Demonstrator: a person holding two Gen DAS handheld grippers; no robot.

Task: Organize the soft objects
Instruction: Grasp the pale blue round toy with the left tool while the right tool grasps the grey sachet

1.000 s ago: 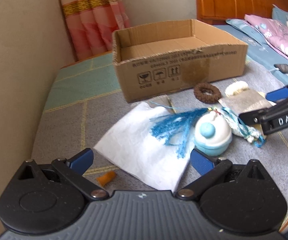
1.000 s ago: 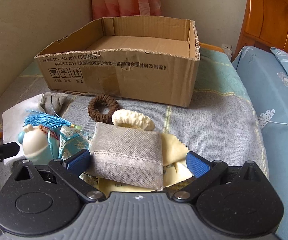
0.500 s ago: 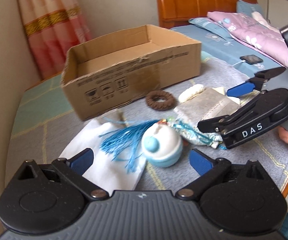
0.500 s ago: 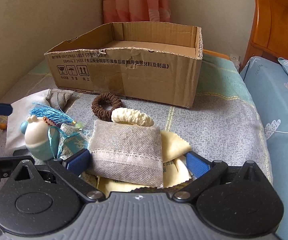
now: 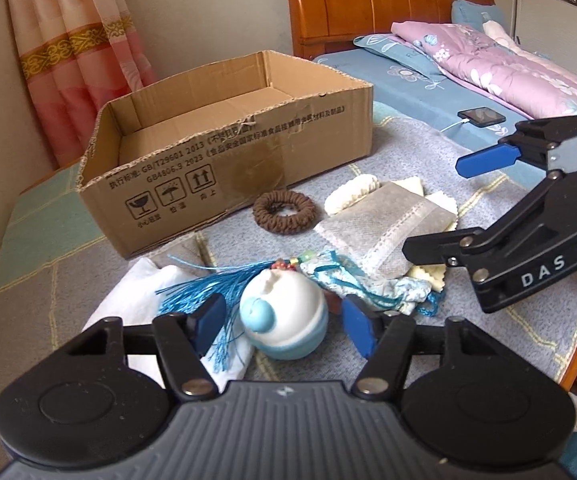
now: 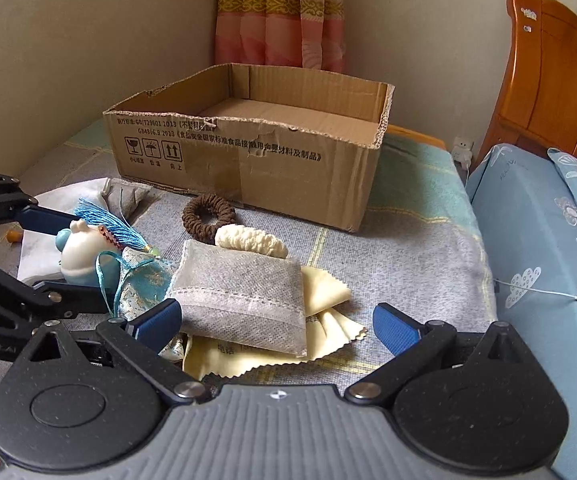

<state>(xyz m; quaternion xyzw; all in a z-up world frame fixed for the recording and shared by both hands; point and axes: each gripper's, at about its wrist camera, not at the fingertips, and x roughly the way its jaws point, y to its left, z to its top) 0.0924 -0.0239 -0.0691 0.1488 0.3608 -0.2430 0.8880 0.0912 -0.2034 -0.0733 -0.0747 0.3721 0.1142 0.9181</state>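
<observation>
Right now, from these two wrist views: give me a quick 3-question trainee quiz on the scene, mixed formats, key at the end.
1. True or false: the cardboard box already holds a soft object.
2. Multiple choice: what lies between the left gripper pads? A) brown hair tie B) white-and-blue round toy C) grey pouch
3. Fill in: the grey pouch lies on top of a ____ cloth.

Key:
1. False; the visible floor is bare.
2. B; the jaws have just been closing around it, pads not yet clearly pressing.
3. Yellow. The right gripper straddles the pouch, jaws wide.
</observation>
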